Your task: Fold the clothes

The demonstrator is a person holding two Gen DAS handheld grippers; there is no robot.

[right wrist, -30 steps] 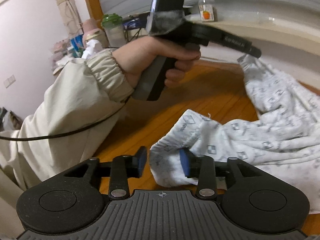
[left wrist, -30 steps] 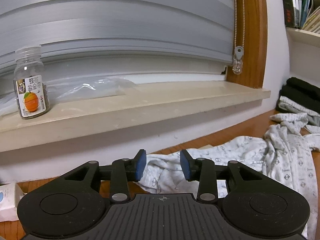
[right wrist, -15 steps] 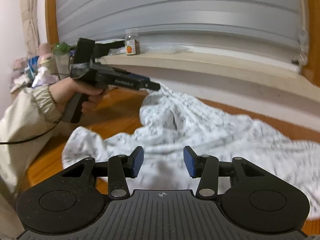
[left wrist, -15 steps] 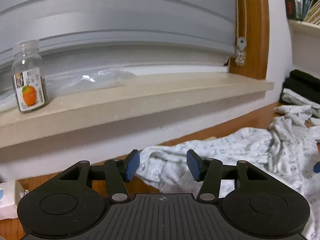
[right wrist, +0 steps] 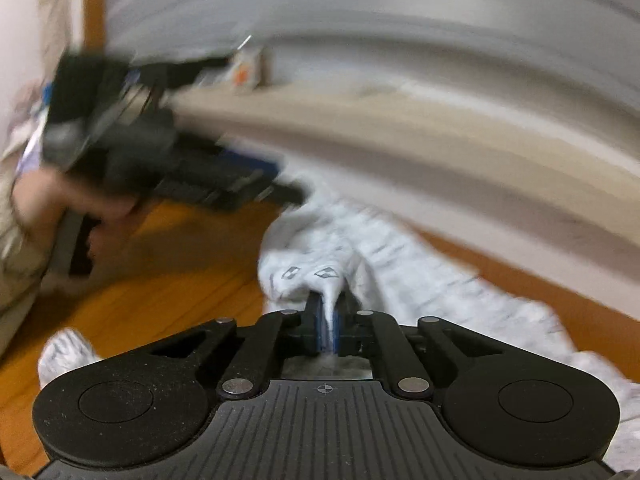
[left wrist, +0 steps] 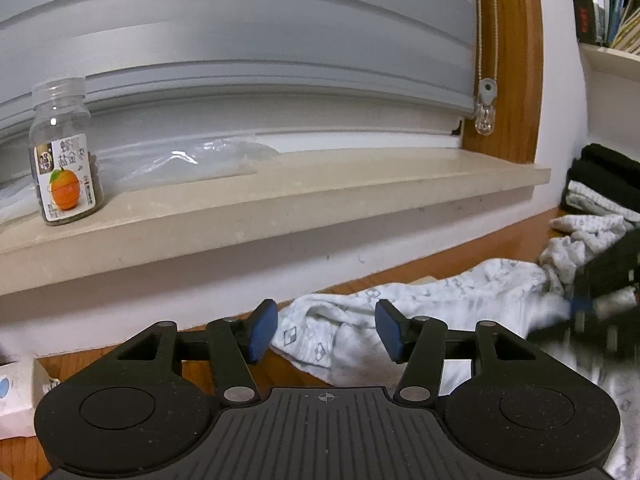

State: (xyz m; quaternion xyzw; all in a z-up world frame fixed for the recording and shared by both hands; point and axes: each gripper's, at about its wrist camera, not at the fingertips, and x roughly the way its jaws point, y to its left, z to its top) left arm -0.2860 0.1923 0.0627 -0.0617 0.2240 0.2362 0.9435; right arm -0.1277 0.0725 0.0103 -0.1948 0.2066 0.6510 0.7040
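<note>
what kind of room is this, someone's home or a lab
Most likely a lived-in room at home, perhaps a bedroom. A patterned white garment lies crumpled on a wooden floor under a stone window sill with a closed grey blind; a labelled glass jar stands on the sill, and folded clothes are stacked nearby.

Both low wrist views share garment (left wrist: 420, 312), windowsill (left wrist: 320, 196).

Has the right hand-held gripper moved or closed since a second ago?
Yes. The right hand-held gripper has swung away from the wooden floor toward the beige windowsill, and is now shut on the white patterned garment.
</note>
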